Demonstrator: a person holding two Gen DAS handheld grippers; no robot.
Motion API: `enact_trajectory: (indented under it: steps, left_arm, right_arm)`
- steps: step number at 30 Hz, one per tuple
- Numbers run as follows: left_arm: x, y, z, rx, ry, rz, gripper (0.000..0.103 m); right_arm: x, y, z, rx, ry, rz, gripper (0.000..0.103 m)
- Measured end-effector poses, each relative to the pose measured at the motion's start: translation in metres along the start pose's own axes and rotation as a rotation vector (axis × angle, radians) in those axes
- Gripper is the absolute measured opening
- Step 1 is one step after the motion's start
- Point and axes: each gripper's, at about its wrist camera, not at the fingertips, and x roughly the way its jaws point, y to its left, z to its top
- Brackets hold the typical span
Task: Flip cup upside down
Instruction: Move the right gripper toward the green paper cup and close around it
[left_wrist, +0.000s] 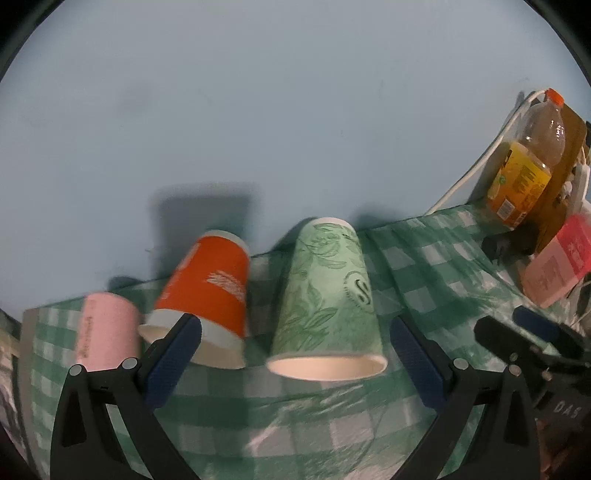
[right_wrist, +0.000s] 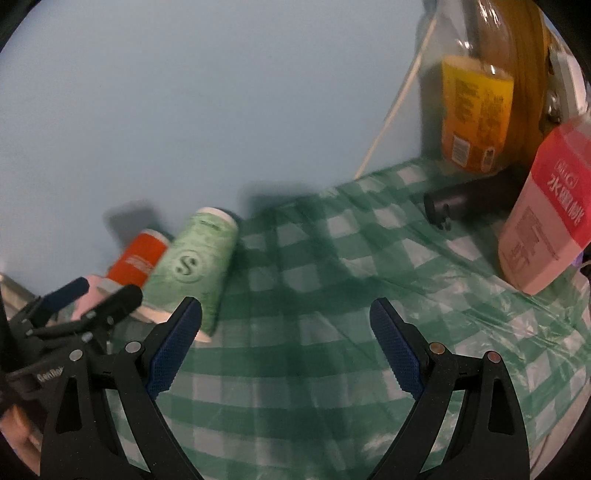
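Note:
A green leaf-print paper cup (left_wrist: 327, 306) stands upside down on the checked tablecloth, rim down, base up. An orange cup (left_wrist: 208, 291) and a pink cup (left_wrist: 105, 330) stand upside down to its left. My left gripper (left_wrist: 295, 350) is open, its blue pads on either side of the green cup's rim without touching it. My right gripper (right_wrist: 286, 347) is open and empty over bare cloth, to the right of the green cup (right_wrist: 195, 269). The left gripper (right_wrist: 88, 299) shows at the left of the right wrist view, the right gripper (left_wrist: 532, 332) at the right of the left wrist view.
A juice bottle (left_wrist: 528, 162) with an orange cap, a pink and red carton (right_wrist: 546, 218) and a dark cylinder (right_wrist: 469, 203) lying on its side stand at the back right. A pale blue wall (left_wrist: 258, 110) runs behind the table. A white cable (right_wrist: 391, 114) hangs by the bottle.

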Motion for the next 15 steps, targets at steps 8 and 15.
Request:
enact_trajectory:
  steps: [8, 15]
  left_arm:
    - [0.024, -0.014, 0.006, 0.015, 0.044, -0.016, 0.103]
    - [0.048, -0.022, 0.007, 0.036, 0.111, -0.026, 0.103]
  right_arm:
    - [0.013, -0.015, 0.001, 0.010, 0.013, -0.022, 0.091]
    - [0.013, -0.032, -0.002, 0.025, 0.009, -0.053, 0.091]
